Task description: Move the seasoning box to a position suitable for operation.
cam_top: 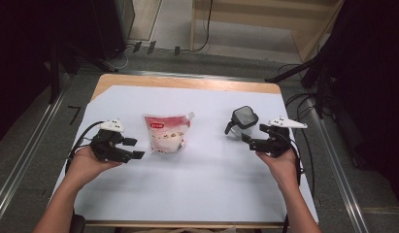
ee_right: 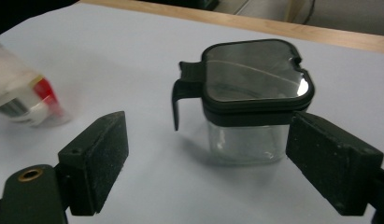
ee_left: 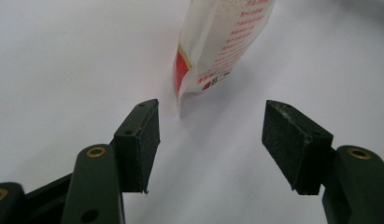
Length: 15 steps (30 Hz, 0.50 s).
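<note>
Red-white pouch (cam_top: 166, 133) lying flat, lidded clear jar (cam_top: 243, 121) upright

Wooden table (cam_top: 187, 82) under white sheet (cam_top: 202, 174), grey floor (cam_top: 32, 145), perhaps pale wooden frame (cam_top: 304, 34) behind (dim edges)

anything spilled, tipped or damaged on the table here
Nothing stands out. The pouch lies flat on the white sheet, sealed as far as shows, with no spill around it. The jar stands upright with its black lid seated. Both the left gripper and right gripper are open and touch nothing.
</note>
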### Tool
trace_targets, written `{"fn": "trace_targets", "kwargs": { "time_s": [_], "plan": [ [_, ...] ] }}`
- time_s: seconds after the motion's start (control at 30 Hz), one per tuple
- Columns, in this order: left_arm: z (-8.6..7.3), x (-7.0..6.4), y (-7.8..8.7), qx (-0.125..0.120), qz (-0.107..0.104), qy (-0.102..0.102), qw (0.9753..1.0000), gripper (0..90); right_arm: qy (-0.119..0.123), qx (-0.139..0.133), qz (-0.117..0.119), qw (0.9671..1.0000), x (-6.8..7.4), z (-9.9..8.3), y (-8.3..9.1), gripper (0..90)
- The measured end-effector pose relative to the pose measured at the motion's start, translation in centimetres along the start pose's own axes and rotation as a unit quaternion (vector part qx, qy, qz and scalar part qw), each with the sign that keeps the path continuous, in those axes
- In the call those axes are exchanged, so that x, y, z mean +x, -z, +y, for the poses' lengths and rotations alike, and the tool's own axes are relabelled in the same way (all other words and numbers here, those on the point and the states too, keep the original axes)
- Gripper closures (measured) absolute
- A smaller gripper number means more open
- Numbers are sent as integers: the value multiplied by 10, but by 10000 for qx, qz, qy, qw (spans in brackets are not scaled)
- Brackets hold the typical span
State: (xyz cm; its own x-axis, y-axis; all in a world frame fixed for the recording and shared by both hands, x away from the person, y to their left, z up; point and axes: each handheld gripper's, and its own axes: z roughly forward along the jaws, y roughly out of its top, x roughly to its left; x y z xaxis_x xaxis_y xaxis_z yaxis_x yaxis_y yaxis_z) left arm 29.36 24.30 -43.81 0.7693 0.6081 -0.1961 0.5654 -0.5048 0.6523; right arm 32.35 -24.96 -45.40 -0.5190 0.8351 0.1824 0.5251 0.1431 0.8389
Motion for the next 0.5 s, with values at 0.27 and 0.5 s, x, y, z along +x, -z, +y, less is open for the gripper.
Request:
{"fn": "trace_targets", "kwargs": {
  "time_s": [0.27, 0.5],
  "plan": [
    [0, -1, -1, -13, 3, 3, 10000, 379, 98, 131, -190, 9997, -9, -4, -18, 0],
    [0, 0, -1, 23, 20, 6, 10000, 379, -69, 70, -177, 9998, -22, -4, -30, 0]
  ]
}}
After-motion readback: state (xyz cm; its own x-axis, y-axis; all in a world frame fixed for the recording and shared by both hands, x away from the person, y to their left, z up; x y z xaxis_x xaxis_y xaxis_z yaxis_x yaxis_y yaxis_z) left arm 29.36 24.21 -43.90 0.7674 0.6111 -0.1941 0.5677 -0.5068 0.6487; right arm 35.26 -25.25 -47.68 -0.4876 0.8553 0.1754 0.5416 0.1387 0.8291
